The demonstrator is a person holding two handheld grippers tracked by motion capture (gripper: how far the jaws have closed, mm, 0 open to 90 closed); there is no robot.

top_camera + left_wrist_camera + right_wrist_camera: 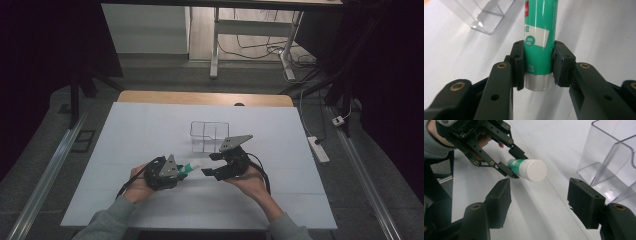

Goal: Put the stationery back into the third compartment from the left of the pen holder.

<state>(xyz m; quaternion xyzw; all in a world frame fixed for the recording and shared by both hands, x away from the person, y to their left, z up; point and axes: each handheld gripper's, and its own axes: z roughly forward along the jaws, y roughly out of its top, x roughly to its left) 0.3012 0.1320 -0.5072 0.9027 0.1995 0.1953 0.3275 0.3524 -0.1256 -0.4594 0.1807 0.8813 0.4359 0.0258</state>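
A green glue stick (539, 37) with a white cap (535, 170) is clamped near its silver base between the pads of my left gripper (537, 65), which is shut on it. In the high view the glue stick (190, 167) lies level above the white sheet, its cap pointing at my right gripper (207, 165). My right gripper (544, 200) is open; its jaws stand wide apart, a little short of the cap, with nothing between them. In the right gripper view the left gripper (512, 162) holds the glue stick (517, 166) in the air.
A clear plastic box with partitions (209, 136) stands upright just behind the two grippers, close to the right gripper's far jaw (614, 157). The white sheet (145, 125) covers the wooden table. A power strip (318, 148) lies on the floor at the right.
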